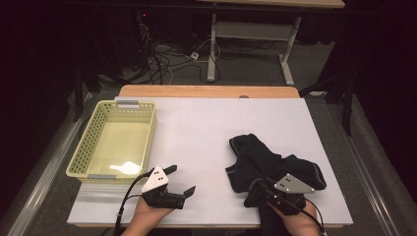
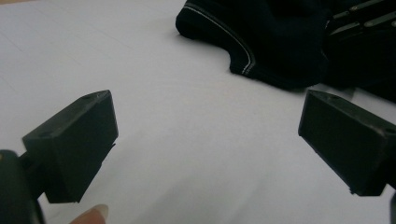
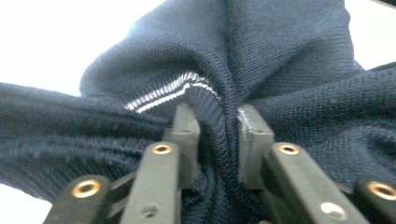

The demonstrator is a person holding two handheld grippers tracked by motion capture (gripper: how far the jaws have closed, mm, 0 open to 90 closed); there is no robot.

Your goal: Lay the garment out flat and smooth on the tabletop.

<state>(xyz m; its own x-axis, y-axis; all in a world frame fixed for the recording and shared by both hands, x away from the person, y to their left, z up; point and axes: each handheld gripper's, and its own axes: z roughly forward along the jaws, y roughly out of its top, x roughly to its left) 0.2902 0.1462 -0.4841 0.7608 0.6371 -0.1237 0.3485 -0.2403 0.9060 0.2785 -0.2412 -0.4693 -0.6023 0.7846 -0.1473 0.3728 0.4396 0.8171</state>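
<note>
Honestly, the right gripper (image 3: pixel 218 123) pinches just a thin fold of the sweater (image 1: pixel 255 157), lower right. Could slip when lifted. Left gripper (image 1: pixel 179 181) sits spread, empty.

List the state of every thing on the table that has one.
Dark garment: crumpled on the white table, a fold pinched.
Right tongs: shut on the garment.
Left tongs: open, holding nothing.
Yellow basket: upright; contents unclear.

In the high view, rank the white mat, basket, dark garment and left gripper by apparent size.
1. White mat
2. Basket
3. Dark garment, close to the basket but a bit smaller
4. Left gripper, though it sits nearest the camera
</note>
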